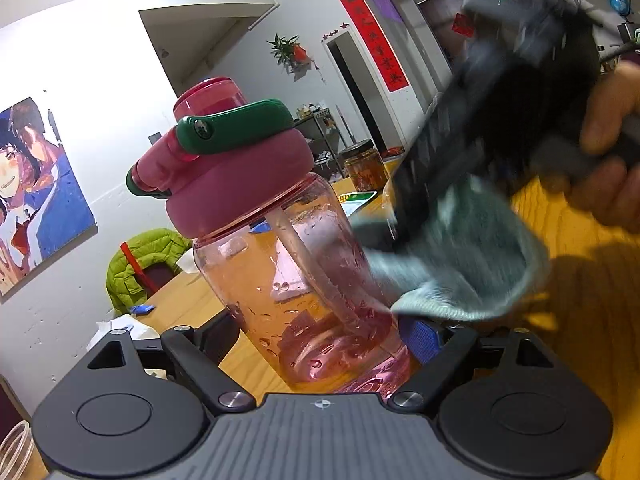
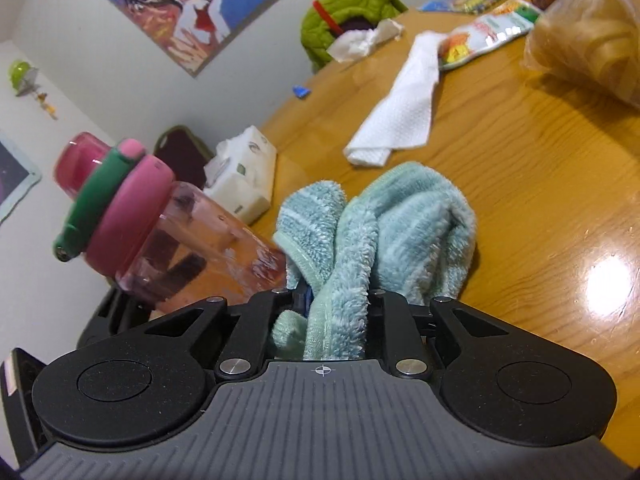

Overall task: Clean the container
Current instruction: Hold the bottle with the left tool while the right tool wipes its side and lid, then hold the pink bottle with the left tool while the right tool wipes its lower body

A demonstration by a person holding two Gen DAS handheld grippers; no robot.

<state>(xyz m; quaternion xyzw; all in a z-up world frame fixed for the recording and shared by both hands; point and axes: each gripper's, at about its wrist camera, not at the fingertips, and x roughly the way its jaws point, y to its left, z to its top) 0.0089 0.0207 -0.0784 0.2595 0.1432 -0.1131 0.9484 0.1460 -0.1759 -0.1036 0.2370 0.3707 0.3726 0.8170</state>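
left hand-held gripper [image 1: 320, 344]: jaws part-spread, clamped | right hand-held gripper [image 2: 332, 300]: jaws nearly closed, gripping | bare hand [image 1: 612, 148] apparently holds its handle

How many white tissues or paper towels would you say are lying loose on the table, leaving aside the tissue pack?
2: a flat paper towel mid-table, and a crumpled tissue at the far edge by the green jacket. Others may be hidden.

Indoor lighting is even and moderately bright. A white glare spot sits on the glossy wooden table [image 2: 520, 168] at 4 o'clock in the right wrist view. In the left wrist view the right gripper [image 1: 384, 236] and its cloth [image 1: 472, 264] at 2 o'clock are motion-blurred and cast a dark shadow on the table at 4 o'clock. Fisheye distortion bends walls and darkens frame corners.
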